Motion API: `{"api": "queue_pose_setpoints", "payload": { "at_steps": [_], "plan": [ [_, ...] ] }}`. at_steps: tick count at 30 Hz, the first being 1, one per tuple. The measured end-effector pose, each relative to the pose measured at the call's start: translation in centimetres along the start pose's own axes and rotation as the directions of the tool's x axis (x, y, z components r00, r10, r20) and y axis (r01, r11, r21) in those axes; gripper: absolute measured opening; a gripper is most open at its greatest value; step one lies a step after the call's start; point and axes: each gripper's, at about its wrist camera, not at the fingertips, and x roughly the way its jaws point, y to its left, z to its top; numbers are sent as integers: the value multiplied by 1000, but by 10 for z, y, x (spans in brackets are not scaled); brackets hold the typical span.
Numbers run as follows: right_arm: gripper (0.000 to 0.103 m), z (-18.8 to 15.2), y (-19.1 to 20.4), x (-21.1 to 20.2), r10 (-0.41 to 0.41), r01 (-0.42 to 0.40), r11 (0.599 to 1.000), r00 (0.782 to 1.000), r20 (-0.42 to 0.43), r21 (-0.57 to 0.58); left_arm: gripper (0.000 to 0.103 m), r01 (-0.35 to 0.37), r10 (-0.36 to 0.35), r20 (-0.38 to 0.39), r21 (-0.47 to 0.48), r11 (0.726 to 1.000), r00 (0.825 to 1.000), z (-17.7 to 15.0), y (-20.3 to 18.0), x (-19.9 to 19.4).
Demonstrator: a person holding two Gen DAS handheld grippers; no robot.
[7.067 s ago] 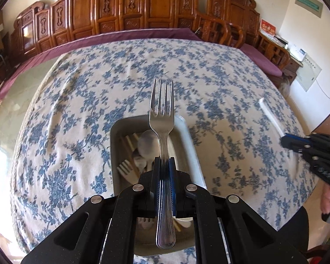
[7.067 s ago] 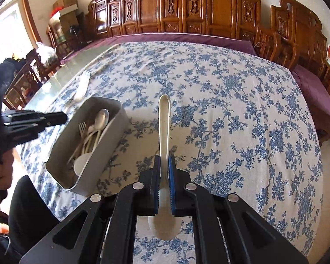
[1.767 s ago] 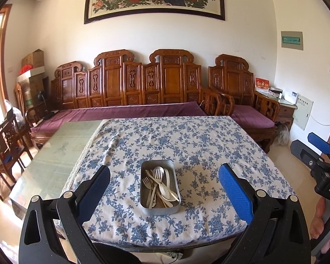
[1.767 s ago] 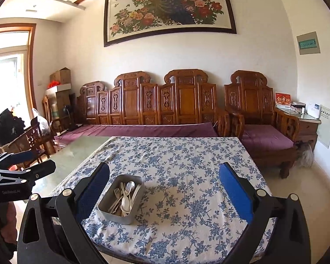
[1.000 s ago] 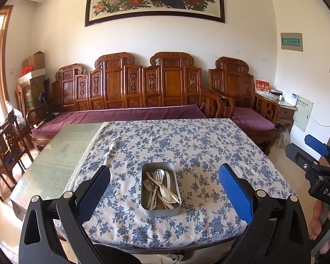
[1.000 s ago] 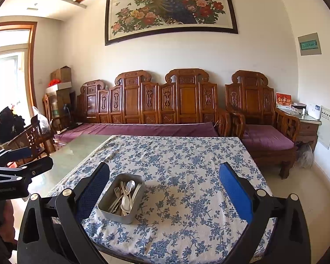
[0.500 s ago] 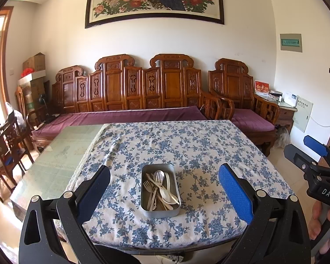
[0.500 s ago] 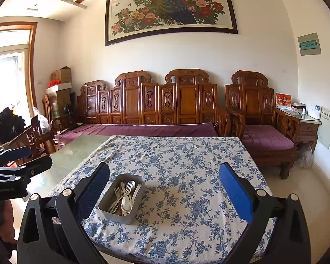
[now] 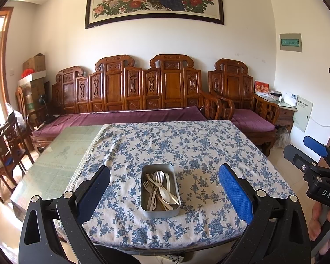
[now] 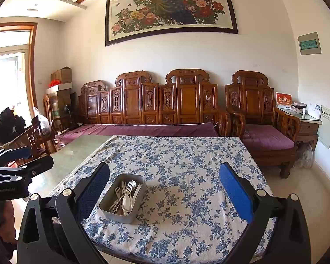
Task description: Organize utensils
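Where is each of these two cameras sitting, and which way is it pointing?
Left wrist view: rides the left claw, facing the grey metal tray of forks and spoons on the blue-flowered tablecloth; its open jaws frame the shot, right claw and a hand at the right edge.
Right wrist view: rides the right claw, facing the same way from further right; open jaws, left claw at the left edge.
Shared: tray, tablecloth, carved wooden bench, peacock painting.

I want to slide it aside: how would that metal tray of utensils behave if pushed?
The metal tray looks low and flat-bottomed, so it probably won't tip. The tablecloth may bunch under it. The loose utensils would likely shift and rattle.
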Motion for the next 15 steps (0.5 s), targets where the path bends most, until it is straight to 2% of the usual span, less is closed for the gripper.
{"api": "queue_pose_setpoints", "payload": {
  "at_steps": [15],
  "plan": [
    [100,-1,1,0,1,-1,1000,1000,0,2,95,0,0,-3,-3,1000,1000,3,-2,0]
  ]
}}
